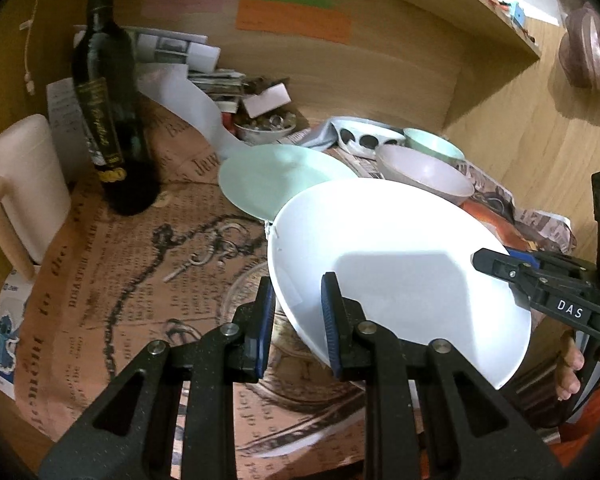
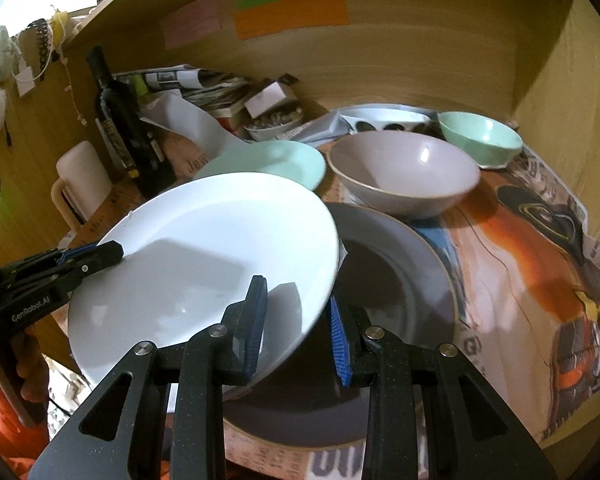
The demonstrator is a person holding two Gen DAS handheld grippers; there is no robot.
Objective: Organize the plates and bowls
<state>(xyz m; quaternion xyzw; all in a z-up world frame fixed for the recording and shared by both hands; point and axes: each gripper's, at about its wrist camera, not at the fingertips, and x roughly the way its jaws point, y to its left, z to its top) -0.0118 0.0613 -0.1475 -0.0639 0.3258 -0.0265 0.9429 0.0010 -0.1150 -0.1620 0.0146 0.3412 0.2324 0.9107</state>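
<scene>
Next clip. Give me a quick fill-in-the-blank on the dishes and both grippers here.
1. Both hand-held grippers, left and right, grip the rim of the ___ plate.
2. Under that plate's right edge lies a larger ___ plate.
3. Beside the grey bowl, further right, sits a smaller ___ bowl.
4. The dark bottle stands ___.

Missing: white; grey; green; upright

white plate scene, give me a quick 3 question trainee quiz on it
1. True or false: only one gripper holds the white plate.
2. Which dish lies under the white plate's right edge? A) grey plate B) green bowl C) mug
3. What dark thing stands by the mug?

Key: 1 false: left gripper and right gripper both clamp its rim. 2 A. 3 bottle.
</scene>
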